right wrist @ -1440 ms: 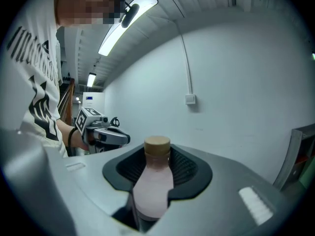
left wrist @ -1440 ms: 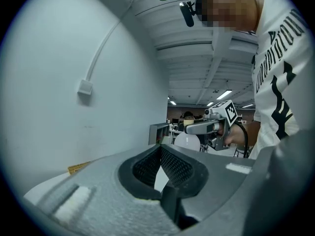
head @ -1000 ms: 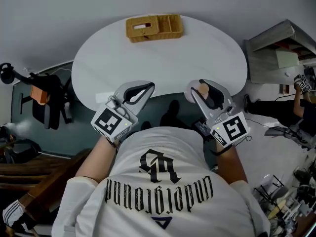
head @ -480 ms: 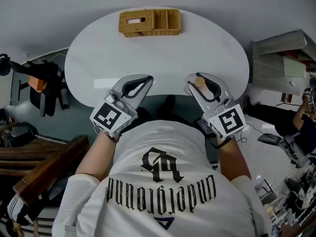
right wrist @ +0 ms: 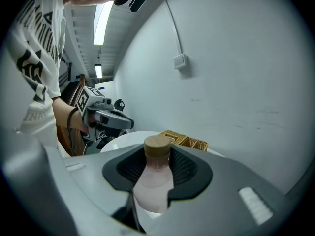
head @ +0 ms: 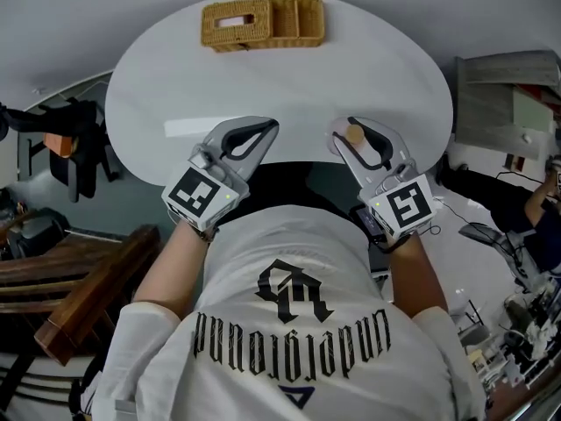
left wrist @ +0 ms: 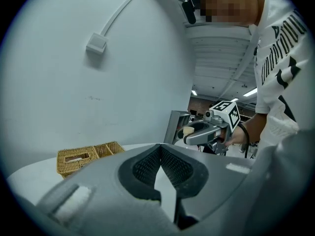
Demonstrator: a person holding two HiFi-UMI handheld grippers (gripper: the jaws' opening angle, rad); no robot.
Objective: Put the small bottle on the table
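The small bottle (head: 355, 135), pale pink with a tan cap, stands upright between the jaws of my right gripper (head: 360, 140), which is shut on it. In the right gripper view the bottle (right wrist: 153, 183) fills the gap between the dark pads. Both grippers hover over the near edge of the white oval table (head: 289, 77). My left gripper (head: 252, 137) is level with the right one, its jaws shut with the tips touching and nothing between them (left wrist: 159, 149). The left gripper view also shows the right gripper (left wrist: 205, 132) with the bottle's cap (left wrist: 187, 131).
A wicker basket (head: 263, 23) with compartments sits at the table's far edge, against the wall. A wooden chair (head: 83, 288) stands at the left and a grey cabinet (head: 504, 90) at the right. A wall box with a cable (left wrist: 96, 43) hangs above the table.
Both grippers have come slightly further over the table's near edge as the view shifted. The bottle stays in the right jaws and the left jaws stay shut.
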